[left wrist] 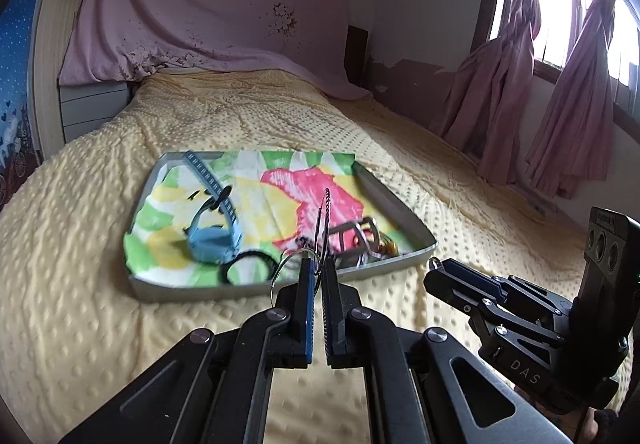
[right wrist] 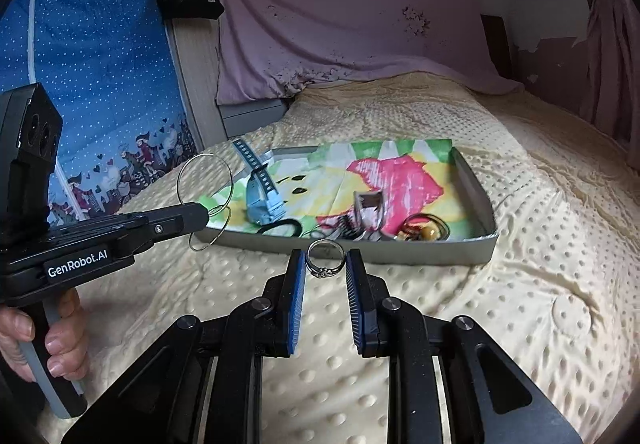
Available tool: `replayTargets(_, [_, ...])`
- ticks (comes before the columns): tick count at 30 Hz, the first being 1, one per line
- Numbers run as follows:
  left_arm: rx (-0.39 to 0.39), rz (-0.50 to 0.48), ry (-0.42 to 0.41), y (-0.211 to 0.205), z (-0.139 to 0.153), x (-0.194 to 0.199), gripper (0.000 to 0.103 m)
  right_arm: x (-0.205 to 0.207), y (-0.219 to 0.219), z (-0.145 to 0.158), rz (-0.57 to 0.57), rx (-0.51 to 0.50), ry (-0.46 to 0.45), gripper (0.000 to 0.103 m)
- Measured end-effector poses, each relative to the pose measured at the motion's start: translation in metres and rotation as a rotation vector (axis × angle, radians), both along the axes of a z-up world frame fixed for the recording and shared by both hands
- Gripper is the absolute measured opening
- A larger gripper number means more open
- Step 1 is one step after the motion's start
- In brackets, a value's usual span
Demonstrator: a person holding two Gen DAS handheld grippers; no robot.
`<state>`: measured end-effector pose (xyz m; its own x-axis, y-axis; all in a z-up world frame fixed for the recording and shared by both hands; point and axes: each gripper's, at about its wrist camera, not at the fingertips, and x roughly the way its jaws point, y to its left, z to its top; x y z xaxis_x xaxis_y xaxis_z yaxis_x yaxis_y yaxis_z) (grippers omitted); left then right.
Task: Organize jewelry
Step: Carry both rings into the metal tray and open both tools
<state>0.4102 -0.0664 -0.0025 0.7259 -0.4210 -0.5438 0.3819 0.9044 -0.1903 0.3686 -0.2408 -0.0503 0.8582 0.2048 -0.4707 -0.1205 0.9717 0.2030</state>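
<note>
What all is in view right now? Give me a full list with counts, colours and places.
Tray: one, grey, on the bed, lined with bright paper.
Watch: one, light blue, left part of the tray.
Hair tie: one, black, near edge of the tray.
Jewelry pile: count unclear, silver and amber, tray's near right.
Wire hoops: at least two, silver, clamped in the left gripper.
Ring: one, silver, between the right gripper's pads.
Bedspread: one, pale yellow.
Curtains: pink, by the window.
Left gripper: shut.
Right gripper: shut on the ring.
</note>
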Motion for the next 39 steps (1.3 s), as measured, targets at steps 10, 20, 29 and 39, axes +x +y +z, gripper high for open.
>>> replayTargets(10, [-0.022,0.025,0.006,-0.025,-0.014,0.067,0.004,0.065,-0.031,-0.005,-0.055,-0.029,0.036,0.018])
replayTargets(20, [-0.023,0.042,0.080,-0.032,-0.038,0.088,0.004,0.107,-0.039,-0.037,-0.075,-0.027,0.170,0.018])
replayTargets(29, [-0.002,0.052,0.134,-0.036,-0.051,0.089,0.004,0.111,-0.037,-0.043,-0.080,-0.041,0.192,0.019])
replayTargets(39, [0.007,0.063,0.136,-0.036,-0.052,0.087,0.004,0.113,-0.038,-0.043,-0.073,-0.040,0.200,0.020])
